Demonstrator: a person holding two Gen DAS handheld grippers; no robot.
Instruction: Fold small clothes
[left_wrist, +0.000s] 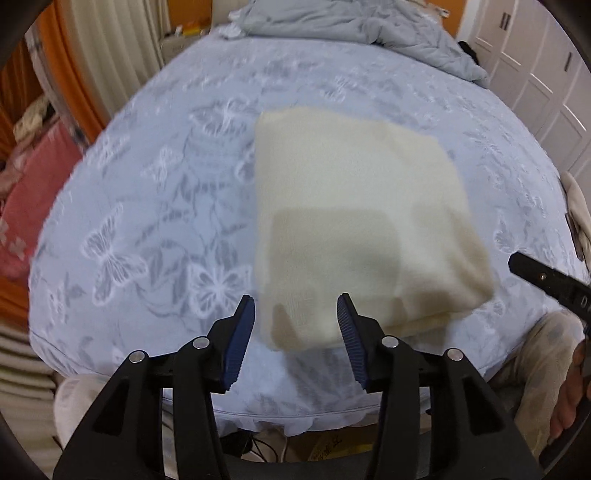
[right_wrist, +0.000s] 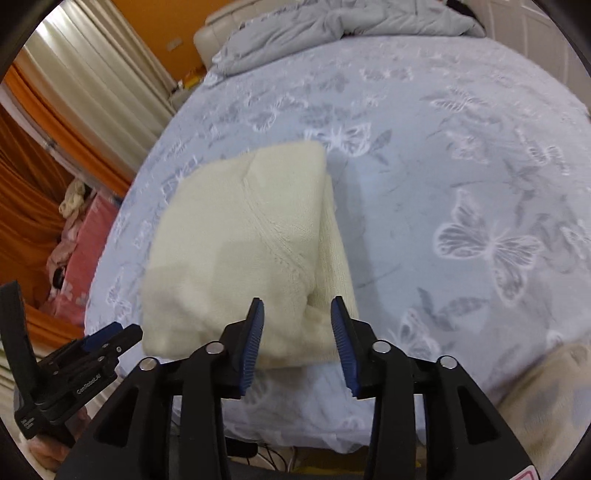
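cream knit garment (left_wrist: 354, 221) lies folded into a thick square on the blue butterfly bedsheet (left_wrist: 147, 221), near the sheet's front edge. left gripper (left_wrist: 297, 314) hovers over the garment's near-left corner, jaws apart, gripping nothing. right gripper (right_wrist: 297, 317) (also parted, empty) hovers over its near-right corner.

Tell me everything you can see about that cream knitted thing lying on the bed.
The cream knitted garment is folded into a thick, roughly square bundle of soft fine knit, with a raised diagonal seam across its top layer and stacked layers showing along its right-hand side. It lies flat on the pale blue butterfly-patterned bedsheet, near the bed's front edge. Both pairs of tongs stand open just in front of it, with nothing gripping it.
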